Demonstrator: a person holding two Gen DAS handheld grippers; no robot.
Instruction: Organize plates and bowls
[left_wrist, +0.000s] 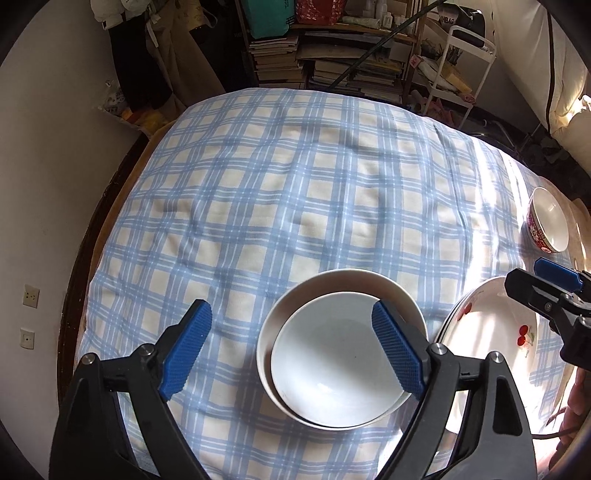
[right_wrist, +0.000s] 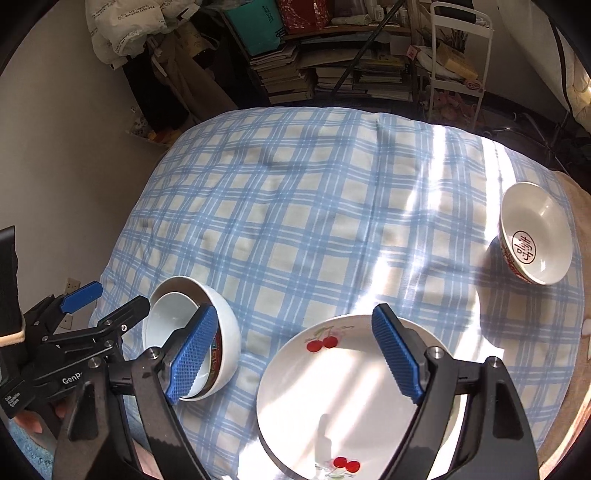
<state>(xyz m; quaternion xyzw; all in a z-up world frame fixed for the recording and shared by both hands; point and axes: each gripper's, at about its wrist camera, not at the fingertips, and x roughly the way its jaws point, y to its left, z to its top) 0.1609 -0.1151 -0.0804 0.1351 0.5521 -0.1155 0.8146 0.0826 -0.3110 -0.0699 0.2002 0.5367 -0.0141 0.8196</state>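
Both my jaws gape, released: nested bowls (left_wrist: 341, 363) save room; red bowl (right_wrist: 535, 233) waits beyond the cherry plate (right_wrist: 343, 402).

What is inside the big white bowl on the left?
A smaller white bowl sits nested inside the big bowl. The right view also shows a patterned rim between them, perhaps a third bowl. The big bowl's bottom is covered.

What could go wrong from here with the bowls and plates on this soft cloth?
1. The nested bowls sit tilted on the rumpled cloth; the open left gripper straddles only one rim and could tip them if it closes.
2. The red bowl sits near the cloth's edge and may slide off if nudged.
3. The right gripper hangs open over the cherry plate; pinching one rim may slip.
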